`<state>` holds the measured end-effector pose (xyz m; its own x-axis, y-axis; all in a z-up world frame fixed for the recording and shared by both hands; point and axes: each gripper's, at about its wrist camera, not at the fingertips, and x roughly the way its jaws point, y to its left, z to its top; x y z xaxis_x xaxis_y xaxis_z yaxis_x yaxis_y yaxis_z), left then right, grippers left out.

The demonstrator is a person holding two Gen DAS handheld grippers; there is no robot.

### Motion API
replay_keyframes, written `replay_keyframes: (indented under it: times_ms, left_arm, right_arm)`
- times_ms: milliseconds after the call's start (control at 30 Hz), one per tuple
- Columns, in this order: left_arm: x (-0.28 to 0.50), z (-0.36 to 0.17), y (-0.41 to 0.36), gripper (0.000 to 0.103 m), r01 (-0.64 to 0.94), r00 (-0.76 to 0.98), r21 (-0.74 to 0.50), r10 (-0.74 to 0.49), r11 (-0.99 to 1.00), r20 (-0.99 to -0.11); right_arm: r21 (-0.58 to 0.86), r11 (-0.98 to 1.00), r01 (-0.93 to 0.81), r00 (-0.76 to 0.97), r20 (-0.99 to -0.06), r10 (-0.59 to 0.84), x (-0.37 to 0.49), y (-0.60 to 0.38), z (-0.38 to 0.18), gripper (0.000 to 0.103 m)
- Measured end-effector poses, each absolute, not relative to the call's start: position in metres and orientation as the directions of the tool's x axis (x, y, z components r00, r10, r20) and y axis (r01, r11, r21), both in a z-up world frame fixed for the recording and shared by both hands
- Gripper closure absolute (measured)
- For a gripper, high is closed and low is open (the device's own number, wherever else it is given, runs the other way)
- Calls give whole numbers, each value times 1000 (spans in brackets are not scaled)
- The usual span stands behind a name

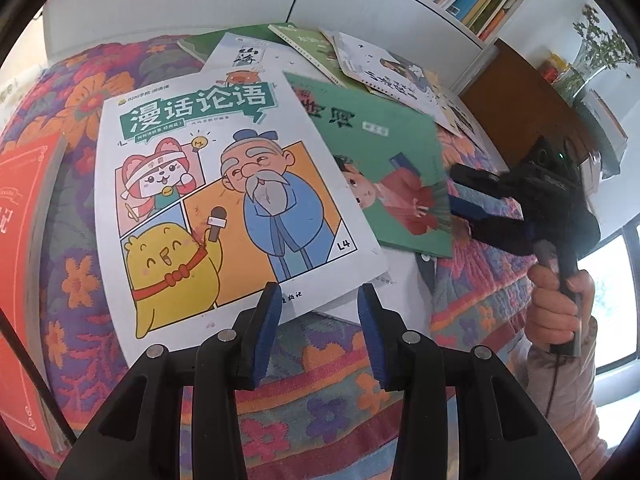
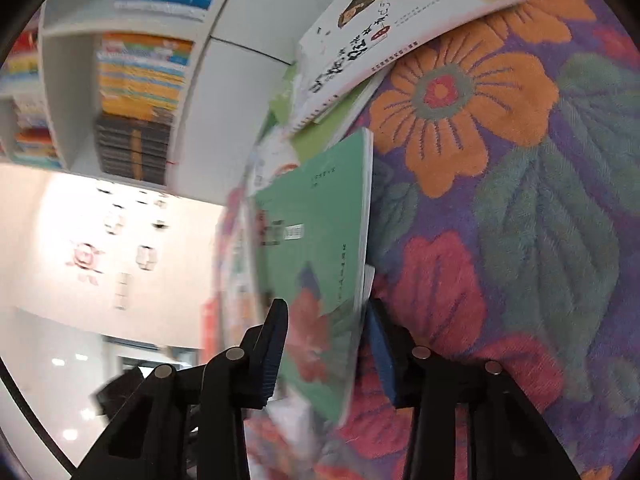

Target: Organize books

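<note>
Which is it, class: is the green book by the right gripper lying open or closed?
Closed. The green book shows only its front cover, and in the right wrist view its pages form one flat block between the right gripper's fingers.

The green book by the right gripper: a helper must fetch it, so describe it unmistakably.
On the flowered quilt lies a spread of books. Right of the white comic-cover book lies the green book, showing a child in red; it alone sits between the right gripper's jaws.

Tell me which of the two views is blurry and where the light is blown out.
Left wrist view: sharp, the cartoon book title readable, bright window at right. Right wrist view: motion-smeared around the green book and bookshelf, with the pale wall overexposed.
</note>
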<state>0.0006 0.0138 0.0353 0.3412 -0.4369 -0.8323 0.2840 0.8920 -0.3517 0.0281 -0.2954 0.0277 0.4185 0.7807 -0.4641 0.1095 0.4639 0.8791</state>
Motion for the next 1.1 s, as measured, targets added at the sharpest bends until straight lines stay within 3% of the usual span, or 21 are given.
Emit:
replay_keyframes:
  times_ms: [100, 167, 267, 333, 433, 600, 767, 1000, 1033, 1067, 1100]
  left_arm:
    - [2, 35, 17, 66, 283, 332, -374, -456, 883, -826]
    - [2, 35, 19, 66, 280, 329, -385, -464, 880, -822]
    - [2, 34, 20, 66, 283, 331, -388, -469, 877, -819]
    - [2, 34, 21, 66, 286, 345, -381, -466, 879, -815]
    - [2, 33, 22, 66, 290, 353, -380, -468, 878, -810]
    - [6, 31, 27, 66, 283, 343, -410, -491, 867, -801]
    - [7, 30, 32, 66, 285, 326, -407, -487, 868, -810]
    - [10, 27, 42, 66, 270, 323, -465, -534, 843, -781]
    - [11, 27, 44, 66, 265, 323, -476, -542, 838, -776]
    - [12, 26, 47, 66, 252, 317, -496, -555, 831, -769]
    - [12, 26, 49, 66, 238, 302, -521, -573, 820, -762]
  right_arm:
    - [854, 505, 123, 347, -514, 785, 17, -287, 24, 65]
    - [812, 573, 111, 320, -575, 753, 10, -274, 24, 73]
    - [781, 615, 109, 319, -614, 722, 12, -262, 30, 69]
    - [804, 581, 126, 326, -586, 742, 19, -261, 28, 64]
    - [849, 510, 142, 356, -524, 774, 27, -266, 18, 71]
    - [894, 428, 130, 398, -443, 804, 35, -270, 15, 70]
    - [918, 396, 1, 360, -370, 857, 28, -263, 26, 67]
    - [831, 555, 31, 332, -532, 779, 38, -243, 21, 70]
    - [812, 582, 40, 350, -557, 753, 40, -240, 22, 74]
    - [789, 611, 66, 373, -588, 718, 41, -238, 22, 87]
    - [793, 601, 98, 400, -585, 706, 42, -238, 19, 88]
